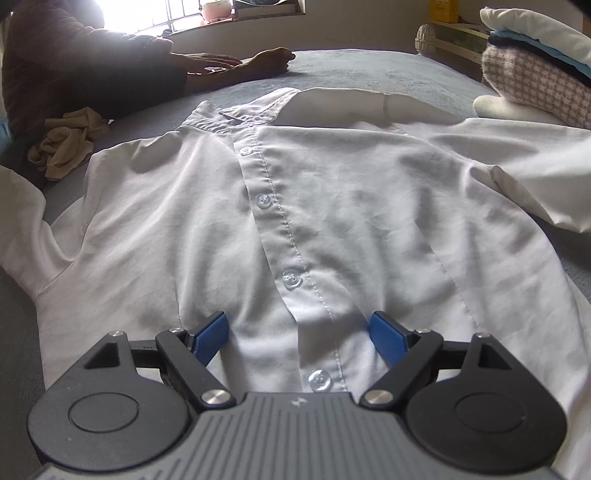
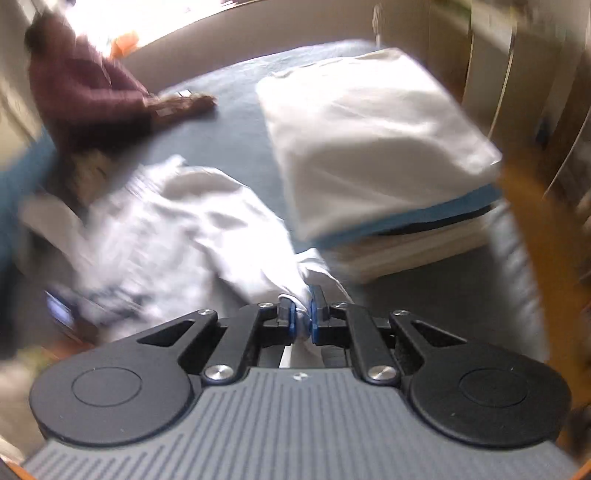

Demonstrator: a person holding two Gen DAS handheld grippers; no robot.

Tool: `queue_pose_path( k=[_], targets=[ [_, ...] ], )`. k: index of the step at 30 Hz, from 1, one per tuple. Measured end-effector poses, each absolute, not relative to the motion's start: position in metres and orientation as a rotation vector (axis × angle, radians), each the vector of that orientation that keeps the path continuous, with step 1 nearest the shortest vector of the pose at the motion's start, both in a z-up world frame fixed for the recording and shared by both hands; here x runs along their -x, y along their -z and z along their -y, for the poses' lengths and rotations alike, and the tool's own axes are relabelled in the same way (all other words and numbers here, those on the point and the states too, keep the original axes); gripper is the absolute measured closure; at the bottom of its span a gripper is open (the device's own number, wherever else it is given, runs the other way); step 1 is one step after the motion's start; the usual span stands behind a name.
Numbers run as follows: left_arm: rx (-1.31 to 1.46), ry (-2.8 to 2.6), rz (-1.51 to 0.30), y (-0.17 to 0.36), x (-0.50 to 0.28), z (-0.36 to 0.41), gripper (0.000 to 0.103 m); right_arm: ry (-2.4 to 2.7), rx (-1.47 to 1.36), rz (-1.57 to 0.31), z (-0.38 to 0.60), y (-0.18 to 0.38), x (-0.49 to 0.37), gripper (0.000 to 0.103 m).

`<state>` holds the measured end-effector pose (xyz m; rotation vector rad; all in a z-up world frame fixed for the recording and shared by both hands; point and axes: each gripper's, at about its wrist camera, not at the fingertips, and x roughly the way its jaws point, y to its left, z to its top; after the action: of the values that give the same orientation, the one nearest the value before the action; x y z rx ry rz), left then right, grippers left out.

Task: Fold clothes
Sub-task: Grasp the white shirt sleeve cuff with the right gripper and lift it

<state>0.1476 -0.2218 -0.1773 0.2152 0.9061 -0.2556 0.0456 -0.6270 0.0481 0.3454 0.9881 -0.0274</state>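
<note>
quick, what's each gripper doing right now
left gripper: open, jaws spread over the white shirt, gripping nothing.
right gripper: shut on a bunch of the white shirt's fabric.

This is a lived-in room of a home, most likely a bedroom. A wide bed with a grey-blue plush cover [image 1: 369, 70] fills it. Behind the bed, a barred window [image 1: 173, 14] lets in daylight over a curved ledge. On the bed lie a stack of folded clothes [image 2: 373, 147] and a white button-up shirt [image 1: 295, 206], and a person in a maroon sweater [image 1: 74, 62] leans on its far edge.
</note>
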Motion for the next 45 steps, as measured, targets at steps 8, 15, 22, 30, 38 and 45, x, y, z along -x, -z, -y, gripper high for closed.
queue_pose_path(
  k=[8,15,22,30,38,45],
  targets=[
    [-0.220,0.281,-0.915,0.177,-0.149,0.220,0.017,-0.052,-0.492,-0.897,0.615,-0.125,-0.125,0.097],
    [-0.214,0.302,-0.912,0.178,-0.148,0.217,0.017,-0.223,-0.467,-0.875,0.568,-0.168,-0.187,0.097],
    [-0.184,0.334,-0.933,0.170,-0.150,0.210,0.018,-0.401,-0.370,-0.948,0.486,-0.179,-0.216,0.097],
    [0.087,0.330,-0.962,0.132,-0.140,0.115,0.019,-0.573,-0.303,-1.081,0.385,-0.159,-0.236,0.094],
    [0.346,0.353,-1.022,0.115,-0.109,0.003,0.019,-0.705,-0.072,-1.317,0.264,-0.060,-0.236,0.093],
    [0.532,0.381,-1.084,0.131,-0.078,-0.051,0.019,-0.718,-0.053,-1.490,0.197,0.058,-0.218,0.074]
  ],
)
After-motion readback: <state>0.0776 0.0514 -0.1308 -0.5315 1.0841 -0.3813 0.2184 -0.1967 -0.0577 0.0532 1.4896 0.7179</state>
